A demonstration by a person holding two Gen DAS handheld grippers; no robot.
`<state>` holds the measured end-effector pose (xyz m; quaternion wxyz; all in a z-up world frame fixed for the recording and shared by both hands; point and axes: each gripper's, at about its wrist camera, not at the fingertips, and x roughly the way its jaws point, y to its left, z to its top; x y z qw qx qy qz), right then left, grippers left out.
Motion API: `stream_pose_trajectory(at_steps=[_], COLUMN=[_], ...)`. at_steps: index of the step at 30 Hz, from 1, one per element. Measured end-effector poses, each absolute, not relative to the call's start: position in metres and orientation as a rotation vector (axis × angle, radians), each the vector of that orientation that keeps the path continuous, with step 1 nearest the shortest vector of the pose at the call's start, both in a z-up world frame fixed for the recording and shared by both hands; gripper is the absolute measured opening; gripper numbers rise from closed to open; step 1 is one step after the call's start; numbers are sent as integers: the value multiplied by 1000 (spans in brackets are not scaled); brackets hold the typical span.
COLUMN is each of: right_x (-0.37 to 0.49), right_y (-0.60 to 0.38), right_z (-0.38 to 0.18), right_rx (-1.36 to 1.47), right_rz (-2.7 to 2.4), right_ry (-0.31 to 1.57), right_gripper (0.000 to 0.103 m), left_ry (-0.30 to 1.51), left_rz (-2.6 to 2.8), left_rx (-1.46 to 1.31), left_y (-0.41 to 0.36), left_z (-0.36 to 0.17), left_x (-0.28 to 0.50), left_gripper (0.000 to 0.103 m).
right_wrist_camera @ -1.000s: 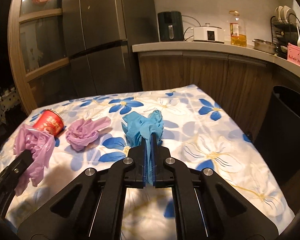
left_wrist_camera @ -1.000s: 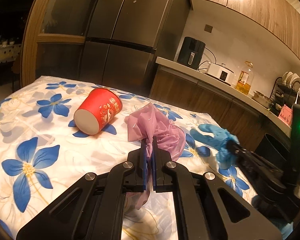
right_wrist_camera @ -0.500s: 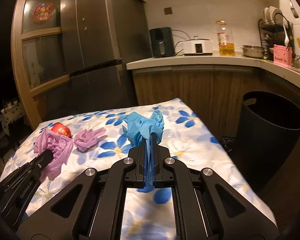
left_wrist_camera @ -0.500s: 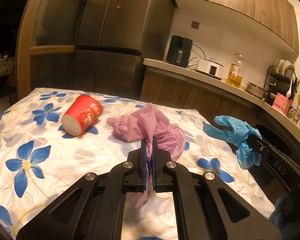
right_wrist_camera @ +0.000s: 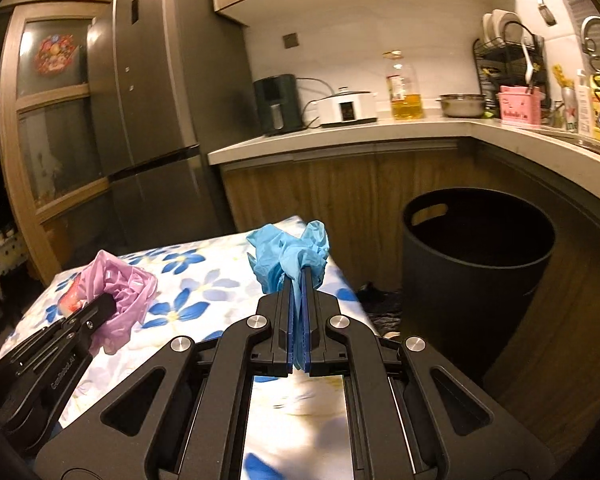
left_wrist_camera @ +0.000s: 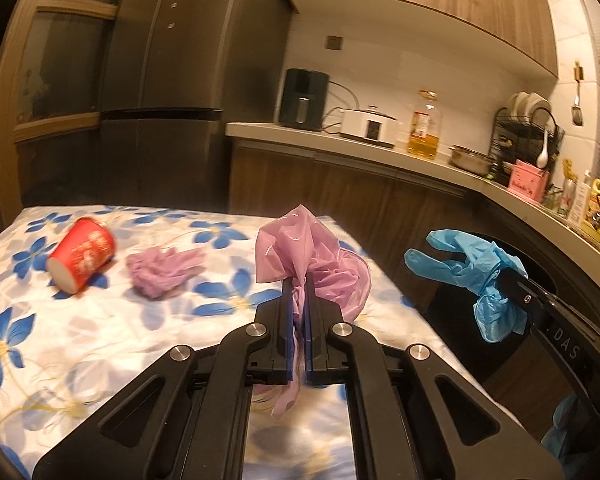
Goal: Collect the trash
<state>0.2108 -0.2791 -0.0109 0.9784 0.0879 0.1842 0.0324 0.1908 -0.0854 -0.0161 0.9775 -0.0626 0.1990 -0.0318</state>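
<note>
My left gripper (left_wrist_camera: 298,280) is shut on a crumpled pink plastic bag (left_wrist_camera: 304,248) and holds it above the flowered table (left_wrist_camera: 100,340). My right gripper (right_wrist_camera: 298,276) is shut on a blue glove (right_wrist_camera: 290,254), held past the table's right edge, left of the black trash bin (right_wrist_camera: 476,264). The glove also shows in the left wrist view (left_wrist_camera: 472,268), the pink bag in the right wrist view (right_wrist_camera: 118,292). A red paper cup (left_wrist_camera: 82,254) lies on its side on the table. A crumpled purple glove (left_wrist_camera: 162,270) lies beside it.
The bin stands on the floor between the table and the wooden cabinets (right_wrist_camera: 340,192). A counter (right_wrist_camera: 340,136) above carries appliances, an oil bottle and a dish rack. A tall fridge (right_wrist_camera: 152,100) stands behind the table.
Both grippers have lifted and swung right with their loads, away from the table's middle. The bin has come into view on the right. The purple glove and cup stay on the table.
</note>
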Motion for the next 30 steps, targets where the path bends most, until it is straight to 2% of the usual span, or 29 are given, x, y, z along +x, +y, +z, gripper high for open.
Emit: stream_pose_trajectory(at_steps=[30], right_x=[234], right_y=[-419], right_z=[8], right_rx=[214], right_rz=[-219], right_ry=[310], right_gripper=[3], left_ry=[350], left_rz=[-382], left_rx=[9], left_y=[-261], left_z=[17], left_x=[259], left_gripper=[3])
